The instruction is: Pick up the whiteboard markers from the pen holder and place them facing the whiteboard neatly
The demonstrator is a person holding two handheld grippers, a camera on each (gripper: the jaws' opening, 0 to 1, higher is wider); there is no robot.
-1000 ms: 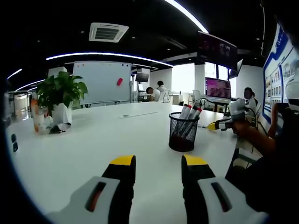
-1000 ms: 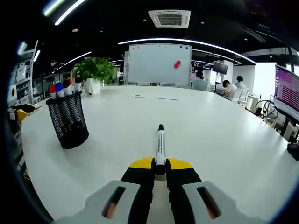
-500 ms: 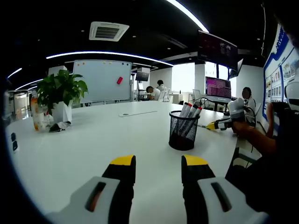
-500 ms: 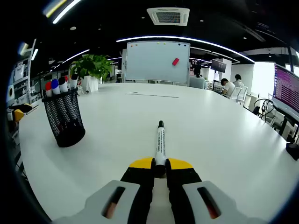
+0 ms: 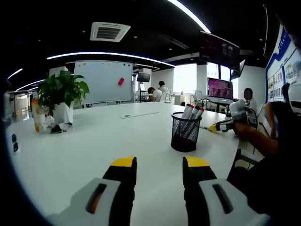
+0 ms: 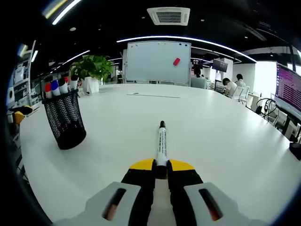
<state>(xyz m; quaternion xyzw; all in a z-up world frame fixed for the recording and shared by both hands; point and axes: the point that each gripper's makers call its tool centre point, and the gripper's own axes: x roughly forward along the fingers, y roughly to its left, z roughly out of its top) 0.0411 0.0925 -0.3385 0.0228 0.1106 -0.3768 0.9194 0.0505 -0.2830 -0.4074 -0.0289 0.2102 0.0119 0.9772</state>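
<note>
The right gripper (image 6: 161, 168) is clamped on the tail of a marker (image 6: 162, 143), whose black-capped tip points to twelve o'clock, straight at the whiteboard (image 6: 157, 62) across the white table (image 6: 225, 141). It looks a light, stiff plastic stick, smooth and likely to roll or swivel when pinched so near one end; a hold closer to the middle of the barrel would probably keep it steadier when it is laid down. The mesh pen holder (image 6: 66, 124) stands at about nine o'clock in the right gripper view, with red, blue and dark-capped markers (image 6: 57, 88) sticking up from it. The left gripper (image 5: 159, 165) hangs over the table with its jaws apart and nothing between them, the holder at about one o'clock beyond it. A potted plant (image 5: 61, 96) sits at ten o'clock.
</note>
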